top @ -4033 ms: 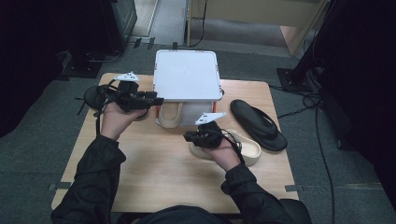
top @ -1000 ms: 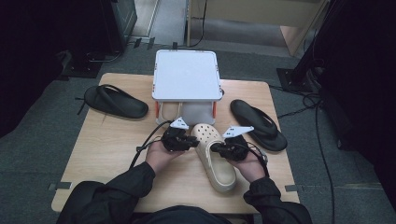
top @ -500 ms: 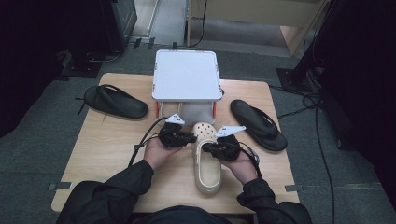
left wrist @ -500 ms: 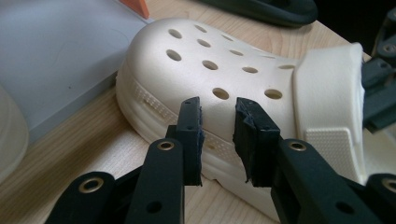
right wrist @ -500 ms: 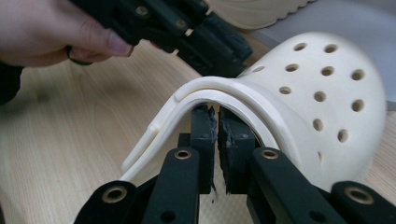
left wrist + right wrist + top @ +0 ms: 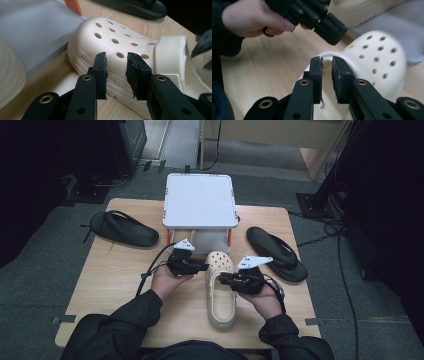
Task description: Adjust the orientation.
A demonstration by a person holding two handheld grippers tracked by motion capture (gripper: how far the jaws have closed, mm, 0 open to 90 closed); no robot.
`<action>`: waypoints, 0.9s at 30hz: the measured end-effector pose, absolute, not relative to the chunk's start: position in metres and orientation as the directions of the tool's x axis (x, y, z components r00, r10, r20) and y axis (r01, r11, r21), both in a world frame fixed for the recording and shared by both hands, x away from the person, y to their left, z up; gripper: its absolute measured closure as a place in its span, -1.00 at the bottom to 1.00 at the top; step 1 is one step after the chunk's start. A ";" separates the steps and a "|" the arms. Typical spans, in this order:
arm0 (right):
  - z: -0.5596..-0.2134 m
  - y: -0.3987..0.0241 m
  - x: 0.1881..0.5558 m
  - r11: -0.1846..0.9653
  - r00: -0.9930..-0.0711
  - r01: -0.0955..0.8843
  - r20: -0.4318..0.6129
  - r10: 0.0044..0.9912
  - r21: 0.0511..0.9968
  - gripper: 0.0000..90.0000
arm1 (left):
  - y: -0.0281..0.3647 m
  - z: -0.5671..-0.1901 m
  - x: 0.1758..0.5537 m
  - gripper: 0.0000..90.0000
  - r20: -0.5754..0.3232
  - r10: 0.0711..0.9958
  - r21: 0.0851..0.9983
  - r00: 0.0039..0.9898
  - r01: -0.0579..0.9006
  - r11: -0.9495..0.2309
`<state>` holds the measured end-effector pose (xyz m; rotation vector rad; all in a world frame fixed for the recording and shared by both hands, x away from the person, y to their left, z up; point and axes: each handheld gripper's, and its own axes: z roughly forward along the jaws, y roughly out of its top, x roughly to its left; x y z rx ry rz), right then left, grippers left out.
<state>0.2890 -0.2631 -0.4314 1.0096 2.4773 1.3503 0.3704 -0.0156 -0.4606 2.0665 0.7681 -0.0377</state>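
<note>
A cream clog [image 6: 221, 302] with holes lies on the wooden table [image 6: 115, 285], its toe toward the white box. My left gripper [image 6: 201, 266] is at the clog's left side near the toe. In the left gripper view my left gripper [image 6: 116, 58] has just been opening; its pads stand apart just short of the clog's side [image 6: 130, 37], nothing between them. My right gripper [image 6: 224, 279] is over the clog's opening. In the right gripper view my right gripper [image 6: 326, 61] has also just been opening; a narrow empty gap shows, with the clog's rim [image 6: 329, 53] behind it.
A white box on orange legs [image 6: 200, 200] stands at the back centre, with a second cream clog [image 6: 210, 241] under it. One black flip-flop [image 6: 122, 227] lies at the left, another [image 6: 277, 252] at the right. Dark floor and cables surround the table.
The clog has swung from slanted to straight, toe toward the box, and now lies on the table. Both grippers stayed beside it, and their jaws have parted a little.
</note>
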 end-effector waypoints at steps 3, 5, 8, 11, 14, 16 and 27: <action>-0.425 -0.269 0.289 0.353 -0.759 0.481 0.180 0.626 0.803 0.69 | -0.012 -0.457 0.372 0.52 -0.306 0.506 0.749 0.807 0.532 -0.395; -0.425 -0.274 0.290 0.349 -0.750 0.486 0.178 0.637 0.801 0.64 | -0.009 -0.455 0.373 0.50 -0.307 0.506 0.749 0.806 0.533 -0.395; -0.426 -0.279 0.292 0.344 -0.741 0.492 0.176 0.648 0.800 0.57 | -0.006 -0.451 0.374 0.49 -0.311 0.504 0.752 0.806 0.533 -0.388; -0.426 -0.282 0.294 0.338 -0.737 0.489 0.172 0.654 0.804 0.42 | -0.002 -0.447 0.374 0.45 -0.307 0.499 0.753 0.810 0.528 -0.394; -0.431 -0.284 0.297 0.345 -0.734 0.491 0.166 0.659 0.800 0.33 | 0.001 -0.443 0.375 0.36 -0.298 0.504 0.747 0.811 0.527 -0.405; -0.435 -0.283 0.298 0.357 -0.737 0.495 0.164 0.656 0.792 0.31 | 0.004 -0.441 0.374 0.31 -0.295 0.502 0.753 0.813 0.521 -0.401; -0.452 -0.279 0.307 0.422 -0.733 0.513 0.126 0.668 0.747 0.16 | 0.021 -0.422 0.377 0.19 -0.294 0.509 0.765 0.809 0.519 -0.382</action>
